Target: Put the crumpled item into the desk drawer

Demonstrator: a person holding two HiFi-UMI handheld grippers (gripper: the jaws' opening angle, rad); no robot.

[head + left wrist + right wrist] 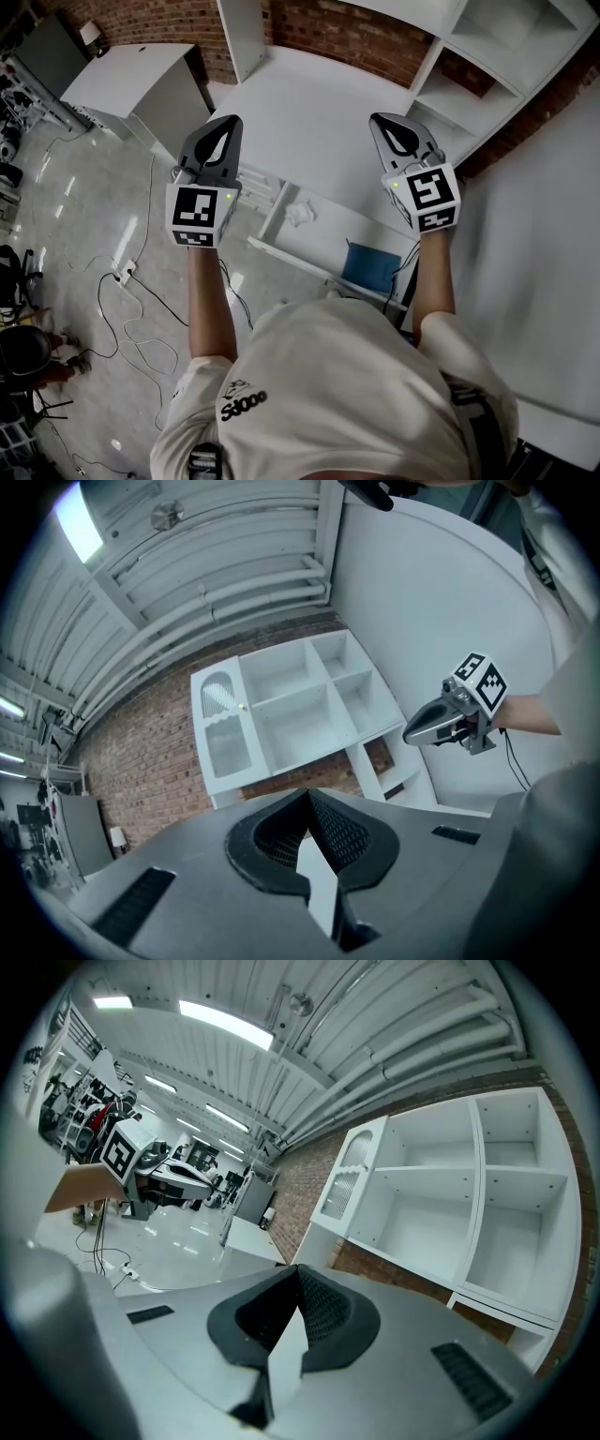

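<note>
A white crumpled item [300, 214] lies inside the open white desk drawer [323, 251], near its left end. Both grippers are held up over the white desk top [309, 122], well above the drawer and apart from the item. My left gripper [223, 124] is shut and holds nothing; in the left gripper view its jaws [307, 799] meet at the tip. My right gripper [386, 122] is likewise shut and empty, jaws [295, 1274] together. Each gripper shows in the other's view: the right gripper [450, 719] and the left gripper [131, 1162].
A white shelf unit [469, 84] stands at the desk's far right against a brick wall [347, 33]. A blue object [370, 267] sits at the drawer's right. A white cabinet [131, 84] stands at the left. Cables [131, 309] trail over the glossy floor.
</note>
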